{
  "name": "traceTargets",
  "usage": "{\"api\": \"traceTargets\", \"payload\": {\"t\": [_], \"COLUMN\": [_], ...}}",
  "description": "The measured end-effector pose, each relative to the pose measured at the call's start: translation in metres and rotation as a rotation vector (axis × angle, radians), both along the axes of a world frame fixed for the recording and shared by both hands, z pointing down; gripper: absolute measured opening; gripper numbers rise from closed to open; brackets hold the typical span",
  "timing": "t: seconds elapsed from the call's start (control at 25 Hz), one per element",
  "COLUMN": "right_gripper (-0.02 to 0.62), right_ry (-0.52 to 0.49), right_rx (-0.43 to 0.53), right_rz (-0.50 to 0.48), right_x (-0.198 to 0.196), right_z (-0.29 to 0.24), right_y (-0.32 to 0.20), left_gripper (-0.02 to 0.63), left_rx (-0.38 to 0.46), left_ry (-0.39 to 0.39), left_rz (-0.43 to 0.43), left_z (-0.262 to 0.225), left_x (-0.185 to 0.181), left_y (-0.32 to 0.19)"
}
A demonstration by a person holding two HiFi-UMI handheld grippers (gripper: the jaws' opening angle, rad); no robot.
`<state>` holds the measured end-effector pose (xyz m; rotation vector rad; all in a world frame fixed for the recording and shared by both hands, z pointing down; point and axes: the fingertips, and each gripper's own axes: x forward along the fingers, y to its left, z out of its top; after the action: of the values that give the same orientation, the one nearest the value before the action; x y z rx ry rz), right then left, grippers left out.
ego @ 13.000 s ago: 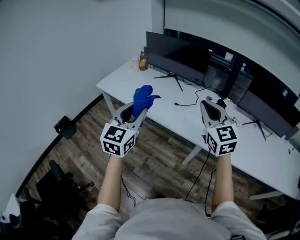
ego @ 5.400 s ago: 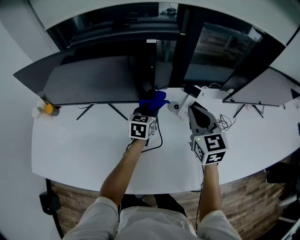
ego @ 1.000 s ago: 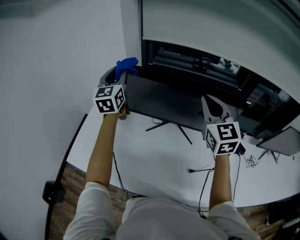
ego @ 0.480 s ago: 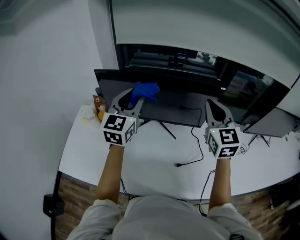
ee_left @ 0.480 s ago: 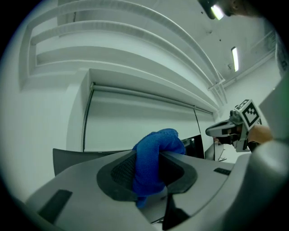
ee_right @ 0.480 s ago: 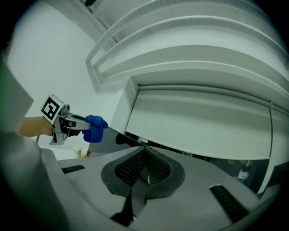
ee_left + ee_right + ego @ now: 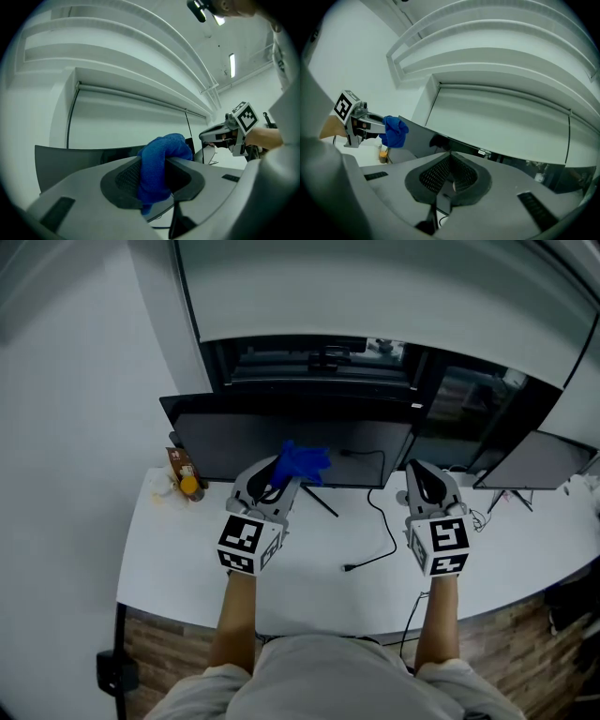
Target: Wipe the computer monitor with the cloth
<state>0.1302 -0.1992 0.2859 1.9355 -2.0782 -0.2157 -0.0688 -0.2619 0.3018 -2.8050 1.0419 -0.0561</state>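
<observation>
Crumpled blue cloth [image 7: 302, 460] before wide black flat monitor [image 7: 225, 442].
Left tool [image 7: 281, 474] clamps the cloth; right tool [image 7: 427, 479] closed, empty, before monitor's right end.

A: What's the cloth [image 7: 161, 157] like?
B: Blue and soft, with a fuzzy pile.
A: The monitor [image 7: 234, 442]?
B: Dark screen, matt, with a faint sheen.
A: And the left gripper [image 7: 278, 476] and right gripper [image 7: 419, 471]?
B: Grey plastic shells, smooth and matt. The pads [image 7: 433, 177] are black, with a fine ribbed mesh.
A: The desk [image 7: 187, 559]?
B: White top, smooth, matt. The floor [image 7: 164, 638] looks like brown wood plank, with visible grain.
</observation>
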Motion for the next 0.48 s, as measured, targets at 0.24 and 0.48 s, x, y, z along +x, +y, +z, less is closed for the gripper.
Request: {"api": "traceTargets", "payload": {"t": [0.24,0.48], "right_gripper": [0.012,0.012], "right_ry": [-0.013,-0.005], "right_rx": [-0.018,-0.013], "right_rz": [-0.004,-0.007], "right_x": [-0.007,-0.009], "right_z": [0.005,0.007], "right_y": [0.007,0.012], "left_gripper": [0.145,0.147], "left_rx": [0.003,0.010], "left_ry": [-0.024,-0.028], "left_rz": [-0.006,0.013], "left_z": [0.006,0.004], "left_x": [0.000,0.005], "left_y": [0.003,0.014]}}
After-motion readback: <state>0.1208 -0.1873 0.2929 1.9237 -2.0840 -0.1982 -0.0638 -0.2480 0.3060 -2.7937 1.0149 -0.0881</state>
